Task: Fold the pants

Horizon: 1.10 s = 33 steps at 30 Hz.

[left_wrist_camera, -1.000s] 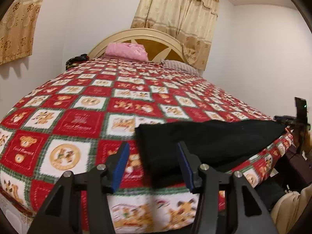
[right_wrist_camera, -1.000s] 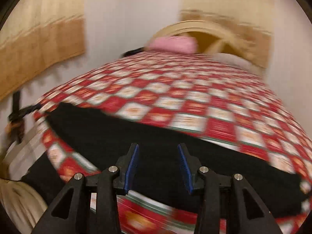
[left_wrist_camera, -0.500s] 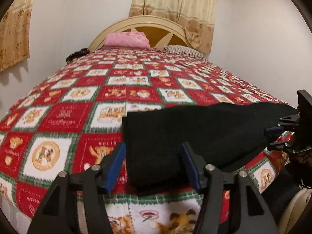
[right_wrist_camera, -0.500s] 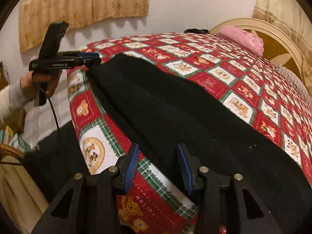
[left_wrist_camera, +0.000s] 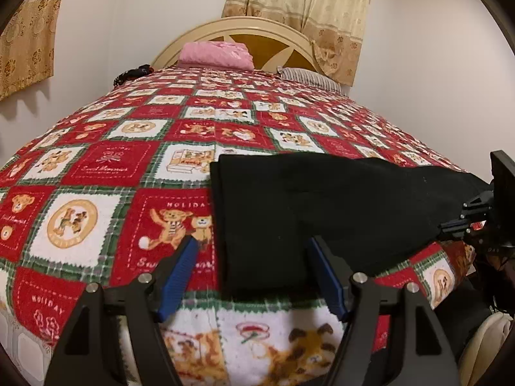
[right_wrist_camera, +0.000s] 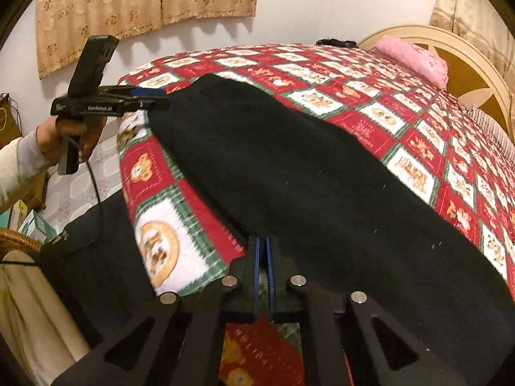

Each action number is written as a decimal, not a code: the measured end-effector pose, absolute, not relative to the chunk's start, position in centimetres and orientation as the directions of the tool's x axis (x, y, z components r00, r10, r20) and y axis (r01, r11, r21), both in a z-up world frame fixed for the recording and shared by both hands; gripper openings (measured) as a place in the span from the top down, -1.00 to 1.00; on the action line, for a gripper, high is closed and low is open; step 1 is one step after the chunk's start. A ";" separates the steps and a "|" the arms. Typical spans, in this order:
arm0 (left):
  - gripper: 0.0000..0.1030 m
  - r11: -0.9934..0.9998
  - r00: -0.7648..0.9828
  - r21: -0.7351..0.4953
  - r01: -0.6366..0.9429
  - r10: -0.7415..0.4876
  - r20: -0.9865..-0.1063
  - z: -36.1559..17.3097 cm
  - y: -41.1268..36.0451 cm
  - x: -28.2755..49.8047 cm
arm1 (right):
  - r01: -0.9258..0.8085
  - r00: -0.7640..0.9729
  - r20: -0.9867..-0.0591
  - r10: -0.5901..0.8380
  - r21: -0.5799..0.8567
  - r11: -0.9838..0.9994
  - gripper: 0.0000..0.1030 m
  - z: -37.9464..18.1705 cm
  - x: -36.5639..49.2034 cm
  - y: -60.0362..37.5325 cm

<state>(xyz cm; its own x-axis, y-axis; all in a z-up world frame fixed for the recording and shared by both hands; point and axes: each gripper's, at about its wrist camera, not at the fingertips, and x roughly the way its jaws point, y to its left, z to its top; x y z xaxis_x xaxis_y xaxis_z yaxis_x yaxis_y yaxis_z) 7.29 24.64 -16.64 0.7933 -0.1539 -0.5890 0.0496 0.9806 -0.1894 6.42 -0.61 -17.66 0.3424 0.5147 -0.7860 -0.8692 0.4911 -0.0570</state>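
Observation:
Black pants [left_wrist_camera: 322,209] lie folded lengthwise across the near edge of a bed with a red checked teddy-bear bedspread [left_wrist_camera: 128,160]. My left gripper [left_wrist_camera: 251,244] straddles the pants' left end, its jaws opening, the cloth between the blue pads but not pinched. From the right wrist view the same gripper [right_wrist_camera: 154,98] sits at the pants' far corner, held by a hand [right_wrist_camera: 74,135]. My right gripper [right_wrist_camera: 262,241] is shut on the near edge of the pants [right_wrist_camera: 289,160]. It also shows at the right in the left wrist view, the right gripper [left_wrist_camera: 450,225] against the cloth's right end.
A pink pillow [left_wrist_camera: 215,54] and a striped pillow [left_wrist_camera: 309,77] lie against the cream headboard [left_wrist_camera: 257,29]. A small dark object [left_wrist_camera: 133,74] rests at the bed's far left corner. Beside the bed stand a wicker basket [right_wrist_camera: 16,241] and dark cloth [right_wrist_camera: 96,241]. Walls and curtains surround the bed.
The right gripper swung to the pants' right end and its jaws closed on the cloth edge. The left gripper's jaws spread wider and it sank slightly over the pants' left end.

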 end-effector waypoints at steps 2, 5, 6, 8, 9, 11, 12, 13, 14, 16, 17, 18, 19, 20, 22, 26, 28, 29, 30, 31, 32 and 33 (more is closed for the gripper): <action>-0.42 0.981 0.806 -0.189 0.039 -0.143 -0.574 -16.1 24.9 6.9 | -0.871 0.341 -0.787 0.513 -0.059 0.487 0.93 -17.9 6.2 -0.7; -0.43 0.982 0.831 -0.186 0.035 -0.132 -0.540 -14.5 25.1 6.8 | -0.869 0.345 -0.785 0.514 -0.060 0.492 0.93 -18.1 6.5 -0.6; -0.43 0.983 0.837 -0.182 0.038 -0.130 -0.531 -14.0 25.1 7.1 | -0.868 0.351 -0.784 0.512 -0.067 0.492 0.93 -18.1 6.5 -0.5; -0.49 0.984 0.843 -0.171 0.053 -0.136 -0.521 -13.3 24.7 7.6 | -0.870 0.351 -0.786 0.509 -0.072 0.488 0.93 -17.9 6.4 -0.2; -0.51 0.986 0.840 -0.161 0.052 -0.130 -0.527 -13.3 24.4 8.0 | -0.871 0.347 -0.791 0.504 -0.072 0.486 0.92 -17.9 6.3 -0.2; -0.52 0.983 0.833 -0.170 0.070 -0.152 -0.532 -13.5 23.8 8.6 | -0.872 0.347 -0.804 0.484 -0.086 0.482 0.92 -18.4 6.2 0.0; -0.52 0.980 0.828 -0.178 0.084 -0.168 -0.536 -13.6 23.4 8.8 | -0.869 0.351 -0.804 0.481 -0.089 0.486 0.92 -18.4 6.2 0.1; -0.52 0.980 0.821 -0.176 0.096 -0.178 -0.542 -13.7 22.8 9.0 | -0.867 0.353 -0.803 0.480 -0.088 0.490 0.92 -18.4 6.1 0.1; -0.52 0.979 0.817 -0.171 0.109 -0.186 -0.546 -13.6 22.1 9.2 | -0.865 0.356 -0.802 0.480 -0.089 0.493 0.91 -18.3 6.1 0.0; -0.52 0.976 0.809 -0.162 0.148 -0.214 -0.547 -13.3 20.5 9.7 | -0.860 0.360 -0.797 0.485 -0.083 0.503 0.91 -17.9 6.0 -0.4; -0.52 0.972 0.804 -0.162 0.167 -0.230 -0.549 -13.0 19.5 9.9 | -0.857 0.358 -0.796 0.488 -0.072 0.511 0.91 -17.6 6.1 -0.9; -0.52 0.968 0.796 -0.163 0.189 -0.248 -0.552 -12.8 18.7 10.2 | -0.851 0.358 -0.794 0.491 -0.061 0.521 0.91 -17.4 6.2 -1.5; -0.52 0.961 0.785 -0.163 0.225 -0.277 -0.555 -12.5 17.4 10.7 | -0.839 0.362 -0.790 0.495 -0.046 0.542 0.90 -17.0 6.3 -2.5; -0.52 0.956 0.778 -0.160 0.246 -0.293 -0.555 -12.3 16.6 10.9 | -0.823 0.375 -0.781 0.499 -0.033 0.567 0.90 -16.6 6.5 -3.7; -0.53 0.943 0.759 -0.152 0.296 -0.329 -0.561 -12.1 14.4 11.7 | -0.775 0.423 -0.760 0.493 -0.022 0.631 0.78 -15.5 7.2 -6.8; -0.54 0.905 0.704 -0.161 0.393 -0.409 -0.580 -12.4 10.3 13.2 | -0.628 0.556 -0.715 0.423 -0.027 0.778 0.07 -13.1 8.6 -14.3; -0.54 0.893 0.685 -0.147 0.425 -0.424 -0.592 -12.7 8.8 13.7 | -0.521 0.619 -0.697 0.361 -0.021 0.853 0.07 -11.9 9.3 -18.6; -0.54 0.887 0.676 -0.133 0.442 -0.427 -0.601 -12.9 7.9 13.9 | -0.457 0.645 -0.692 0.326 -0.007 0.889 0.07 -11.3 9.5 -20.9; -0.54 0.884 0.670 -0.127 0.451 -0.429 -0.607 -13.0 7.5 14.0 | -0.390 0.663 -0.691 0.289 0.010 0.921 0.07 -10.8 9.9 -23.1; -0.54 0.880 0.660 -0.126 0.458 -0.432 -0.615 -13.3 7.1 14.2 | -0.294 0.677 -0.696 0.238 0.041 0.955 0.07 -10.3 10.1 -26.1; -0.54 0.878 0.653 -0.132 0.460 -0.436 -0.619 -13.4 7.0 14.5 | -0.215 0.686 -0.700 0.200 0.069 0.974 0.07 -10.0 10.3 -28.6; -0.54 0.876 0.643 -0.145 0.461 -0.442 -0.625 -13.7 7.0 14.7 | -0.141 0.694 -0.702 0.163 0.090 0.986 0.07 -9.7 10.4 -30.7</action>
<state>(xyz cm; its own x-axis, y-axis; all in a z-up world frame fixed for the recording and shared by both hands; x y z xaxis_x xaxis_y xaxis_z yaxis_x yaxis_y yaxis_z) 14.65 6.96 -13.73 0.6435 -0.4422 -0.6248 0.4606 0.8756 -0.1454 10.45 -30.66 -9.71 0.6936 0.1632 -0.7017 -0.1413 0.9859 0.0895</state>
